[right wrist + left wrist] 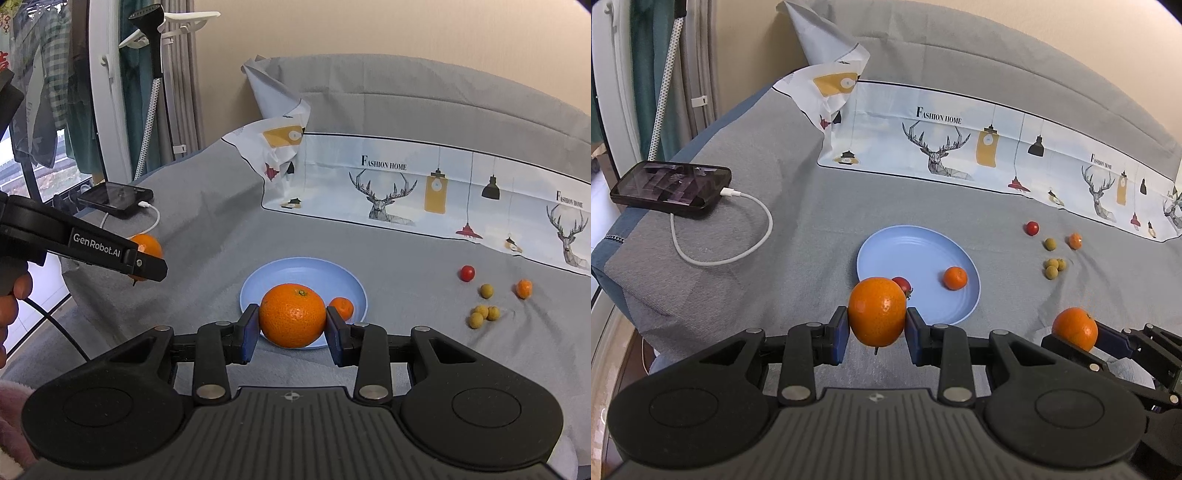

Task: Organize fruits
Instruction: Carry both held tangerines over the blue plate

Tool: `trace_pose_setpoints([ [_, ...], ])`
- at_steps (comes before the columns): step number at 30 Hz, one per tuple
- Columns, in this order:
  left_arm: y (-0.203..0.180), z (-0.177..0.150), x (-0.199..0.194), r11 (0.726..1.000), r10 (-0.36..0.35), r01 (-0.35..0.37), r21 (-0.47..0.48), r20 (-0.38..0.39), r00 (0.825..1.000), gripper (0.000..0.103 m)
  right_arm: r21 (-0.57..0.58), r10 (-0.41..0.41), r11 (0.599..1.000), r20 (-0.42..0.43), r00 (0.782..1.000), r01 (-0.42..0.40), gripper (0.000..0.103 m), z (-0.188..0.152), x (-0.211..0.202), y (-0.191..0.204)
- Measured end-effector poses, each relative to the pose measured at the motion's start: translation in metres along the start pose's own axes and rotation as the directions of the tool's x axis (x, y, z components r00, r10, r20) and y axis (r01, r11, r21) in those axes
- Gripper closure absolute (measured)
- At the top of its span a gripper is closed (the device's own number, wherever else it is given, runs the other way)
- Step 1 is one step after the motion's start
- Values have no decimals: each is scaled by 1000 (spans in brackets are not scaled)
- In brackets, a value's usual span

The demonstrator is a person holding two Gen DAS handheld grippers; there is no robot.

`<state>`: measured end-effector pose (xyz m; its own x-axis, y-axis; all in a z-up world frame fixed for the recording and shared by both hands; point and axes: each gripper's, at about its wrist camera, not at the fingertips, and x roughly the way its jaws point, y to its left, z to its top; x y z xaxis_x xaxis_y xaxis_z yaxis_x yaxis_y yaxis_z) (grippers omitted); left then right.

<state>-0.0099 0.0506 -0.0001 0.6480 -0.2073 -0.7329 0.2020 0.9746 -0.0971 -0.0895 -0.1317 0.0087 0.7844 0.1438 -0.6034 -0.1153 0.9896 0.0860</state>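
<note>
Both grippers tilt downward side by side, the left gripper (877, 334) with its jaws clamped on an orange (877, 312) and the right gripper (291, 332) gripping another orange (292, 315) likewise.

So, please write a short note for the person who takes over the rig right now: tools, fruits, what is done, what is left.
Left tool: shut on an orange, held near the plate's near edge.
Right tool: shut on a second orange, also at the plate's near edge.
On the plate: one small orange and one red tomato.
On the cloth right of the plate: a red tomato, a small orange, four small yellow-green fruits.
Done: two fruits on the plate.
Left: set down both held oranges, then collect the loose fruits.
</note>
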Motion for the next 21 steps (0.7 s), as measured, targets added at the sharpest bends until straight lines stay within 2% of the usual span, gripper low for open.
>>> trace_pose_setpoints([
  [11,-1,13,24,1000,4,-4,7,-18,1000,67,20,-19,1000,-16,1000,19,64,2,23,-7],
  [21,-21,39,97,999,10,-6,44,-84,996,67,31,-14,999,-66,998,16,64,5,87,-20],
])
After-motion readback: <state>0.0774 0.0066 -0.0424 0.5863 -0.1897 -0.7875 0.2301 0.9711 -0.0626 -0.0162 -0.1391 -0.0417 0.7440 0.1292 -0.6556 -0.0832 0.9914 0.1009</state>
